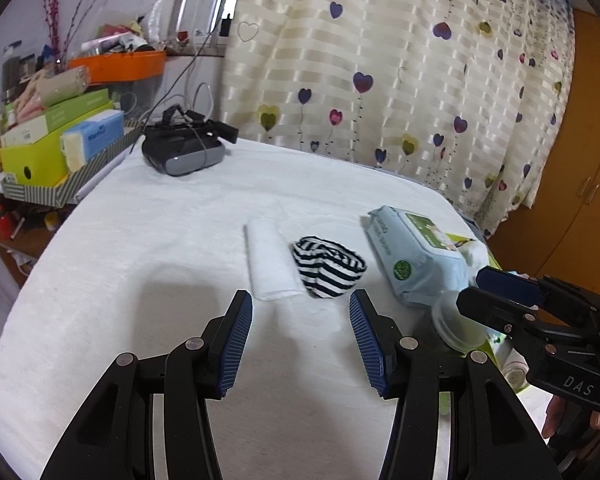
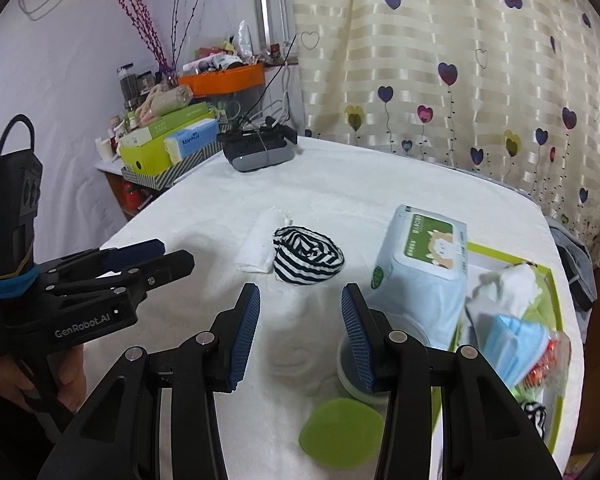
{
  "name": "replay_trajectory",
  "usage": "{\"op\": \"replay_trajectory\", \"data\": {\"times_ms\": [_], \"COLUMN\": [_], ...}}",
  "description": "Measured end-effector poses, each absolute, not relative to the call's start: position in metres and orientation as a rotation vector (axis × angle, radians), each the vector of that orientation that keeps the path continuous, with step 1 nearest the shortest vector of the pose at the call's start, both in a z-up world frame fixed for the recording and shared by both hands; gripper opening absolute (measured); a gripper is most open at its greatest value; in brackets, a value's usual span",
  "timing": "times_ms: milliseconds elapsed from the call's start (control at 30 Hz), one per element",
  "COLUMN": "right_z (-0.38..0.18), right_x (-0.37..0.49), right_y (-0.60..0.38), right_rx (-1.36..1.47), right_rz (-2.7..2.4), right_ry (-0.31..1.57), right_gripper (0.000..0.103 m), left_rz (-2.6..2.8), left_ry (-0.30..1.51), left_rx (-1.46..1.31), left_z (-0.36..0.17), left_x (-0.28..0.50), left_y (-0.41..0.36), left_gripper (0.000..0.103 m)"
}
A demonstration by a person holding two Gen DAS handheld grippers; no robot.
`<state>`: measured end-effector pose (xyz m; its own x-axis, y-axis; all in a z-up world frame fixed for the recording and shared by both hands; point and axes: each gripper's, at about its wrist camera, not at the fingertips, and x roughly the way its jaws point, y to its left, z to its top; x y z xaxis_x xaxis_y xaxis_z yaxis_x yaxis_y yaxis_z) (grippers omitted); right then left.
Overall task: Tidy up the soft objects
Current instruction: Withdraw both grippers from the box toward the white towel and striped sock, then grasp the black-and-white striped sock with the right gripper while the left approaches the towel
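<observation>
The left tool (image 1: 300, 336) is hovering low over the white-covered desk (image 1: 140, 280), its blue pads standing wide apart with nothing between them. The right tool (image 2: 300, 332) is hovering beside it, its pads also apart and empty — a little less wide than the left.

Just ahead of both tools, a black-and-white striped cloth (image 1: 329, 266) is lying bunched on the desk, touching a folded white cloth (image 1: 272, 266) on its left. To the right of these, a pale blue pack of wet wipes (image 2: 418, 264) is resting partly over the edge of a green-rimmed tray (image 2: 556, 304). Inside the tray, a crumpled white tissue (image 2: 516, 284) and a blue face mask (image 2: 512, 340) are lying together.

A round lidded container (image 1: 456, 322) is sitting near the right tool's right finger, and a green sponge (image 2: 342, 434) is lying on the desk close under that tool. At the far end of the desk, a dark headset (image 1: 184, 146) is sitting with cables trailing off it — well apart from the cloths.
</observation>
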<state>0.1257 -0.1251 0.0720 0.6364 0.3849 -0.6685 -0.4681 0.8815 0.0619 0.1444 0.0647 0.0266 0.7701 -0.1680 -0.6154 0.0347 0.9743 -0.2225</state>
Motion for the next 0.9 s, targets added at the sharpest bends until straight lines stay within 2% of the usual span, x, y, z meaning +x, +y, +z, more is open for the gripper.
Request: {"op": "replay_trajectory", "data": {"times_ms": [633, 900], "right_z": [0.052, 0.03], "right_x": [0.171, 0.199], "right_y": [-0.077, -0.071], "right_rx": [-0.149, -0.121], "right_rz": [0.471, 0.407], "right_ry": [0.834, 0.934], "right_gripper": [0.044, 0.044], "left_rz": [-0.059, -0.087], "left_ry": [0.69, 0.704], "left_rx": [-0.123, -0.067], "left_z": [0.025, 0.026], "left_x": [0.162, 0.175], "left_y": [0.089, 0.093], "left_gripper": [0.05, 0.05]}}
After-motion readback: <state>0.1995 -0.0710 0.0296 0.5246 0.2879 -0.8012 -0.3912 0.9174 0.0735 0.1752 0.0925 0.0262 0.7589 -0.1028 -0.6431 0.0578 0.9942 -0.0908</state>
